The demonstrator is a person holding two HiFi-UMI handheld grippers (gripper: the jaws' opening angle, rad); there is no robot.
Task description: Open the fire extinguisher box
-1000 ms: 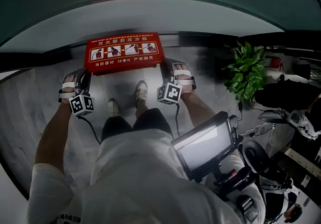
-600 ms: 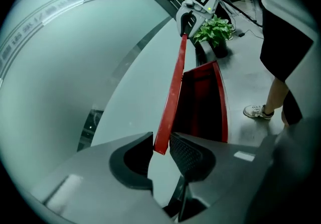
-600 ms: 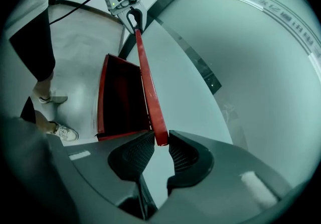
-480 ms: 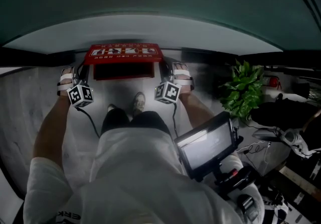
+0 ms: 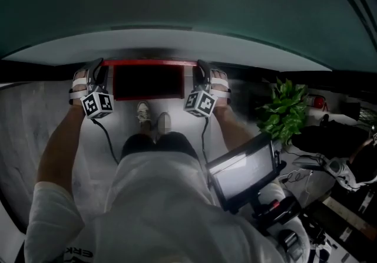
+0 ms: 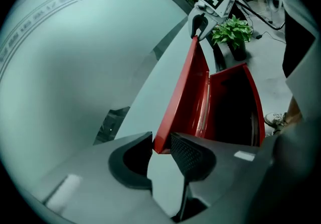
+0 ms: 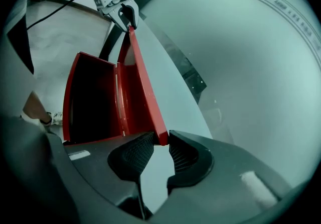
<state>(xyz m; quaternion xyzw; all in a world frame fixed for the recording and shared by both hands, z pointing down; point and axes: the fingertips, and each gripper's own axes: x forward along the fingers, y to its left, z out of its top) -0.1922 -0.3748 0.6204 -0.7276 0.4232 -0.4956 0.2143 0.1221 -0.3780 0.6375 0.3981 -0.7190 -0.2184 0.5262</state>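
The red fire extinguisher box stands on the floor against the pale wall, and its dark inside shows. Its red lid is raised upright, edge-on in the head view. My left gripper holds the lid's left front corner. In the left gripper view the lid runs away from my left gripper, whose jaws are opening slightly with the corner still between the pads. My right gripper grips the other corner, and the pads of that gripper pinch the lid.
A potted plant stands right of the box. A screen on a rig and cabled equipment fill the lower right. The person's shoes are just in front of the box. The wall is close behind the lid.
The lid has swung up from lying flat, label upward, to upright. Both grippers moved toward the wall with it, and the box's dark inside has come into sight.
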